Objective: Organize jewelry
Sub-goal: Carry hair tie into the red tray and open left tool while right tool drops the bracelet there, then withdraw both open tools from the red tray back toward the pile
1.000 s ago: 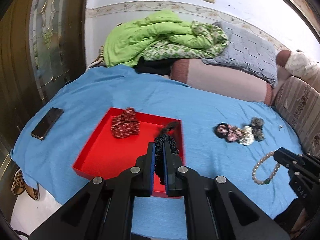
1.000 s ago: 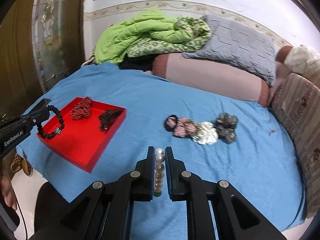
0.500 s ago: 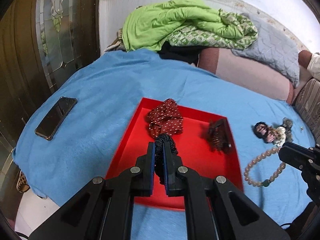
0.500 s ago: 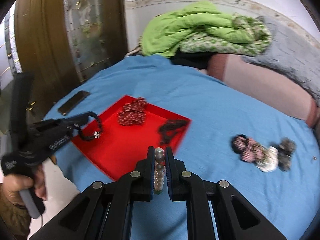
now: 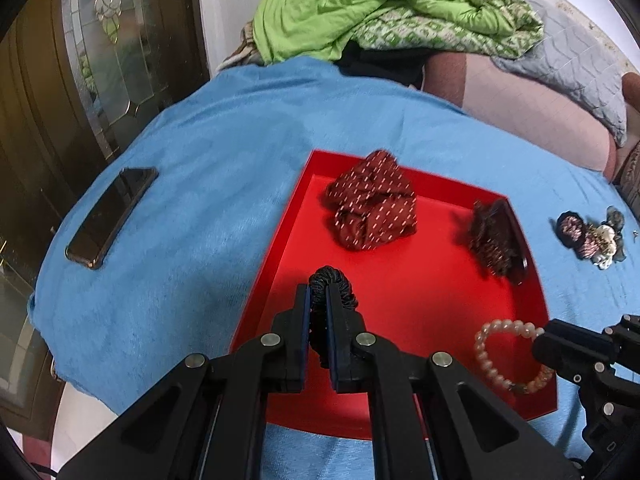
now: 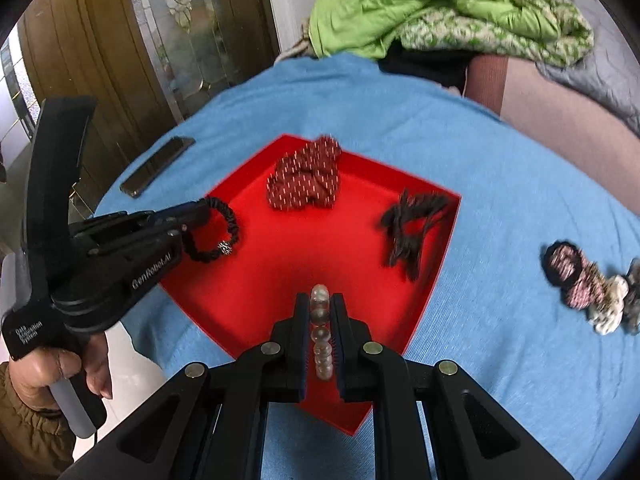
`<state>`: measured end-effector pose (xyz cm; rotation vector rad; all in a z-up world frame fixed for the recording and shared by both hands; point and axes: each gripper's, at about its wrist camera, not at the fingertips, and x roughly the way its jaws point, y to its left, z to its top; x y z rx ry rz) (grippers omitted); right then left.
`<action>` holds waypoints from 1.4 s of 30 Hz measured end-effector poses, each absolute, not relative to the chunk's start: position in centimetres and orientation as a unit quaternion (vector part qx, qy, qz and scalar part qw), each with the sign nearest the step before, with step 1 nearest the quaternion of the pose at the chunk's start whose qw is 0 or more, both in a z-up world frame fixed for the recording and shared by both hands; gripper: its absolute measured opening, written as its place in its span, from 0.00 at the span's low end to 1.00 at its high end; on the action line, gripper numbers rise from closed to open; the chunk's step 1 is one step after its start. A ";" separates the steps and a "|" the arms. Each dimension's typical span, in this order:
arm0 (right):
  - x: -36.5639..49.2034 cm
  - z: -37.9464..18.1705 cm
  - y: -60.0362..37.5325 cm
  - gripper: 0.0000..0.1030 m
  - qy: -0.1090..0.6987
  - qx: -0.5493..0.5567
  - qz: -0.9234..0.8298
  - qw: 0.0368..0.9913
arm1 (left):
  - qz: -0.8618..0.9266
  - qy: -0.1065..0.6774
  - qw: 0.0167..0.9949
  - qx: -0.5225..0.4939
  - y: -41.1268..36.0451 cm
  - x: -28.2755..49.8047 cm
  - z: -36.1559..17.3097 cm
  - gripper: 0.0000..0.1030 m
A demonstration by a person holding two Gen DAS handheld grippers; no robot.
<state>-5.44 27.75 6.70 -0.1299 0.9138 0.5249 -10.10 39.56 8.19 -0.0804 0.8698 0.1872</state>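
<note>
Above the red tray (image 5: 400,304) at frame centre, the left gripper (image 5: 319,300) clamps a black coiled hair tie (image 5: 334,280) while the right gripper (image 6: 321,312) pinches a pearl bead bracelet (image 6: 320,320).

Both tools grip bracelets — over red tray (image 6: 248,312).

one red tray (image 5: 280,256) at frame centre. two scrunchies lie in it: a dotted dark red one (image 5: 372,210) and a dark fringed one (image 5: 494,240). one black coiled hair tie (image 6: 212,232), one pearl bracelet (image 5: 508,356), one phone (image 5: 110,216) at left, two grippers.
</note>
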 end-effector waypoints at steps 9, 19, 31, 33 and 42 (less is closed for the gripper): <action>-5.9 4.9 28.0 0.11 0.455 -0.073 0.249 0.852 | 0.103 0.429 0.896 -0.052 39.8 -10.7 7.8 0.08; -6.9 5.1 27.8 0.13 0.463 -0.059 0.267 0.843 | 0.114 0.404 0.905 -0.069 39.8 -12.7 10.2 0.40; -9.9 7.6 26.7 0.46 0.425 -0.060 0.279 0.859 | 0.126 0.378 0.914 -0.080 38.5 -15.9 13.6 0.46; -10.4 8.0 25.9 0.47 0.420 -0.057 0.276 0.863 | 0.123 0.375 0.915 -0.080 37.9 -16.3 14.1 0.46; -11.9 8.7 19.7 0.53 0.407 -0.035 0.229 0.884 | 0.091 0.372 0.922 -0.055 33.0 -16.9 15.4 0.47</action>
